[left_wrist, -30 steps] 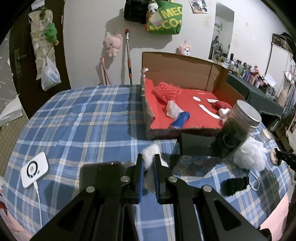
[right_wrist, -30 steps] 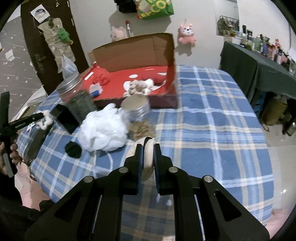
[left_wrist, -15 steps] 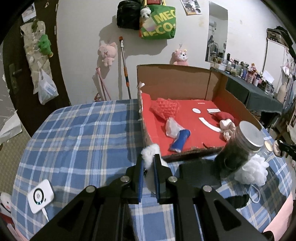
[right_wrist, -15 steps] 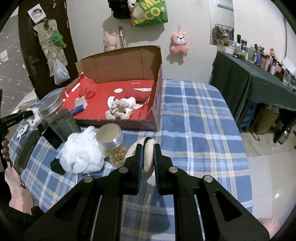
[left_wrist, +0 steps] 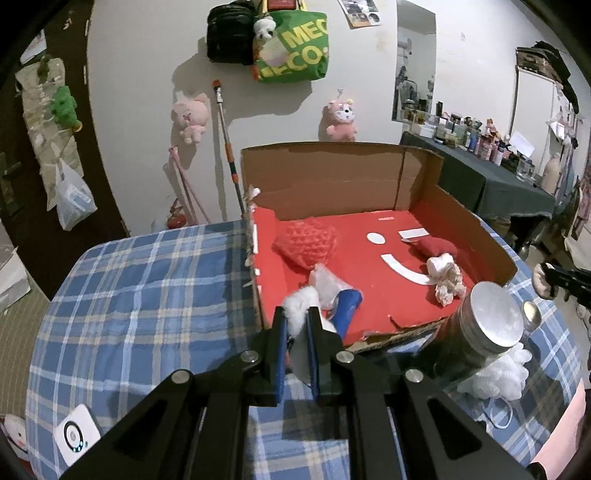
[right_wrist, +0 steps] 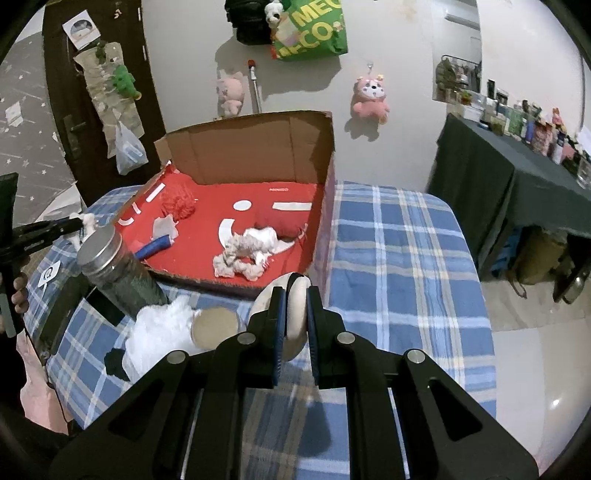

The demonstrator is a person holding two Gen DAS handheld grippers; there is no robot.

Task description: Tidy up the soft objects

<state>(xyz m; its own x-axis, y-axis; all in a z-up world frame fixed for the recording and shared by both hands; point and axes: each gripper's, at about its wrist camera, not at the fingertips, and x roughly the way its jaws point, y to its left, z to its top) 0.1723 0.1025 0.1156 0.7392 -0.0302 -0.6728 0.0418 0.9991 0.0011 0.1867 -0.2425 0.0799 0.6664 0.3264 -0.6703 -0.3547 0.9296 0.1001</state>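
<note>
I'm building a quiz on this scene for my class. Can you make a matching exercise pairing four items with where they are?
Items:
1. white fluffy tuft
2. cream round pad
3. red mesh pouf
4. metal-lidded jar

Places:
A. on the plaid cloth, outside the box front
B. in the right hand-held gripper
C. lying inside the cardboard box
D. in the left hand-held gripper

Pairs: 1-D, 2-B, 3-C, 4-A

White wall (left_wrist: 129,92) hung with pink plush toys (left_wrist: 190,116) and a green bag (right_wrist: 312,31); dark door (right_wrist: 59,85) left; cluttered dark side table (right_wrist: 517,177) right.
</note>
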